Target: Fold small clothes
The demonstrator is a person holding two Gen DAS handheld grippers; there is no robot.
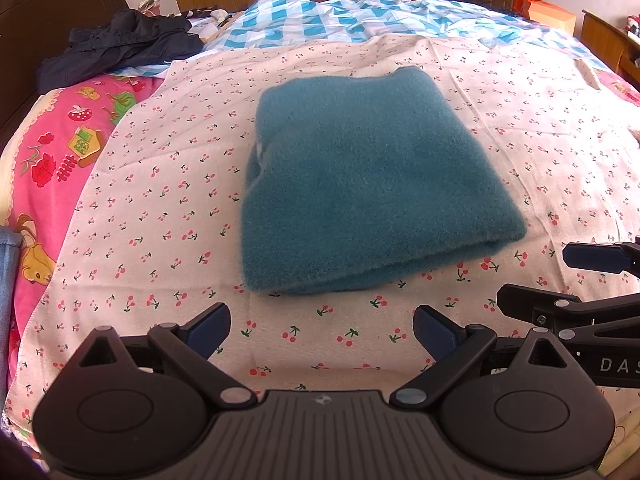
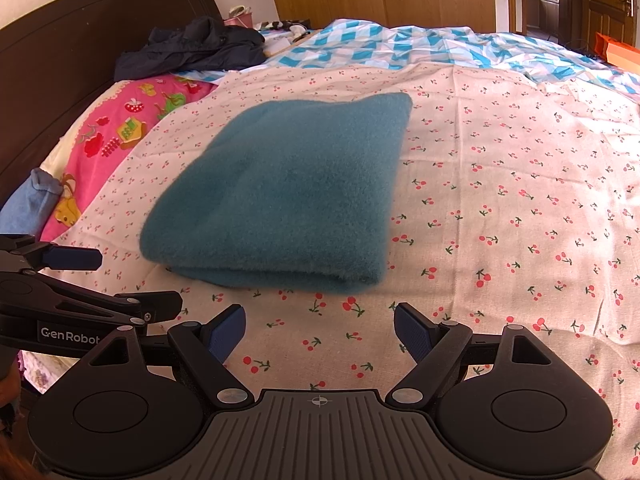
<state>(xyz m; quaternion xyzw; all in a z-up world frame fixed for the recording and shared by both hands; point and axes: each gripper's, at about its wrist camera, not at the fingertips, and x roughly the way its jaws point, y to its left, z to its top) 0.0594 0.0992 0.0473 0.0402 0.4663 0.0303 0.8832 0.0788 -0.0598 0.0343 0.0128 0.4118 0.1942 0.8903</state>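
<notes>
Your left gripper (image 1: 322,330) is sitting right at the bottom of its own cam, jaws spread wide w/ nothing between them, just cherry-print sheet (image 1: 168,208) showing thru the gap. Same deal w/ your right gripper (image 2: 320,334) in the right wrist view: fingers wide apart, gripping nothing. You're holding both just short of the near edge of the garment, not touching it.

Going big to small from there:

- Bed is filling basically the whole bg, w/ the cherry sheet spreading over most of it, a blue/white checked quilt (image 1: 320,20) lying behind it and a pink cartoon-print cover (image 1: 60,148) peeking out on the left.
- Dark wooden headboard (image 2: 80,40) is running along the left side.
- Teal fleece garment (image 1: 372,184) is lying folded into a thick rectangle on the cherry sheet, approx center, fold edge facing you. In the right cam it's sitting left of center (image 2: 288,184).
- Dark navy clothing pile (image 1: 120,44) is lying crumpled near the headboard, well apart from the teal piece.
- Right gripper's fingers are poking into the left cam from the right edge (image 1: 600,258), so you're holding the two side by side.
</notes>
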